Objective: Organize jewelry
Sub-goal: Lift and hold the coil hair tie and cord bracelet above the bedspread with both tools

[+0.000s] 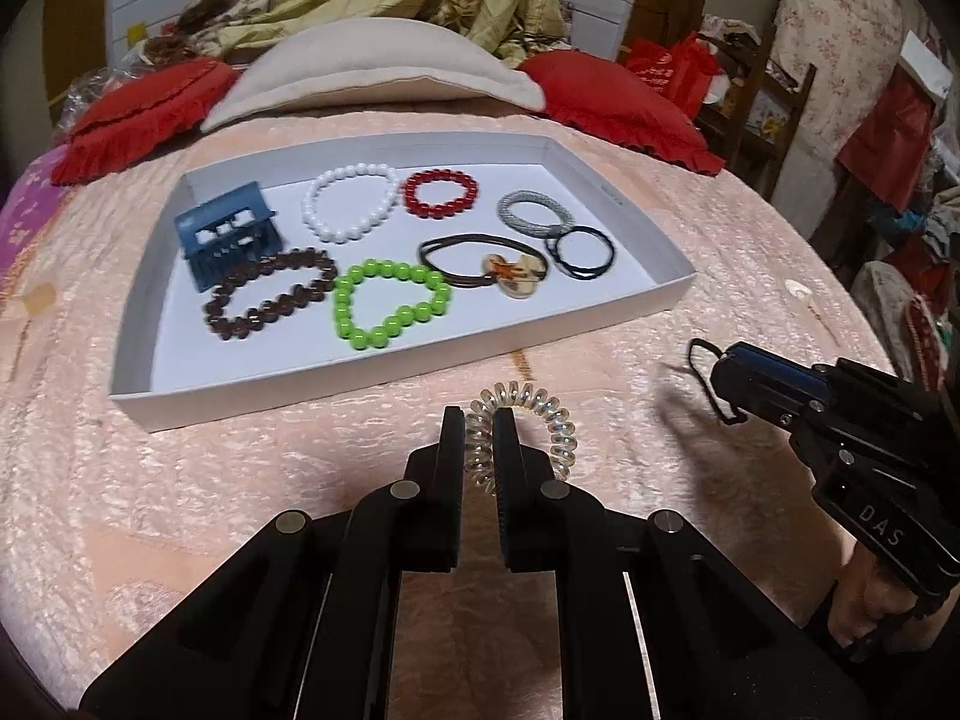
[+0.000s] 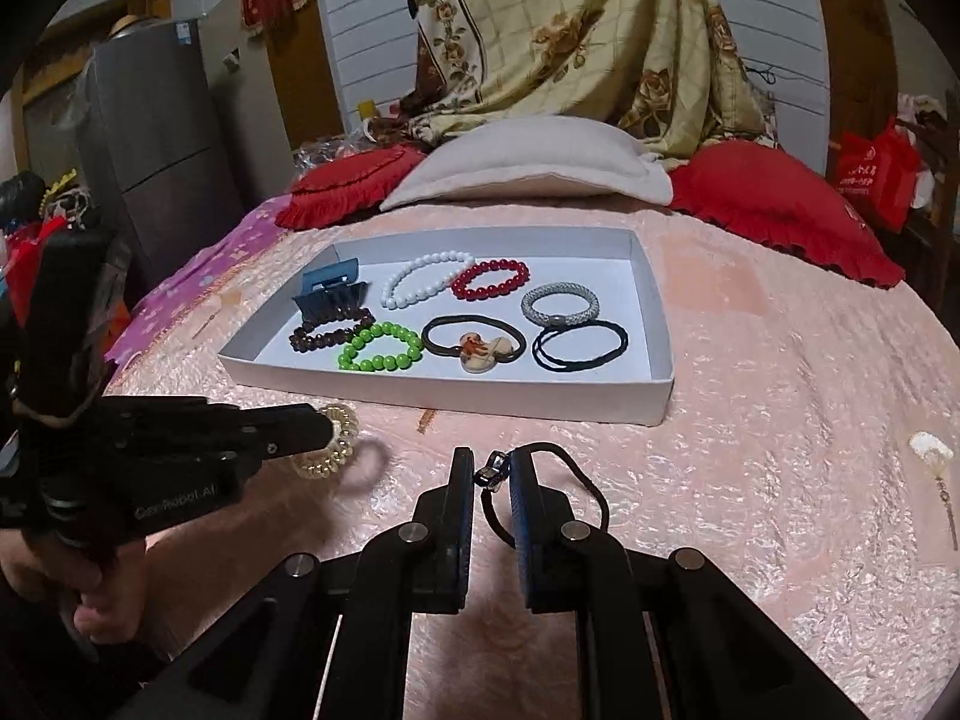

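My left gripper point(image 1: 478, 420) pinches a clear spiral hair tie point(image 1: 528, 414); my right gripper point(image 2: 493, 461) grips a black hair tie point(image 2: 576, 468), both near the white tray point(image 2: 444, 393).

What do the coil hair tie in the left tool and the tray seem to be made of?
Coil tie: likely clear plastic, glossy; its loops are see-through with bright glints. It looks yellowish from the right wrist view.
Tray: probably white cardboard, matte; thin, straight walls with sharp folded corners and no shine.
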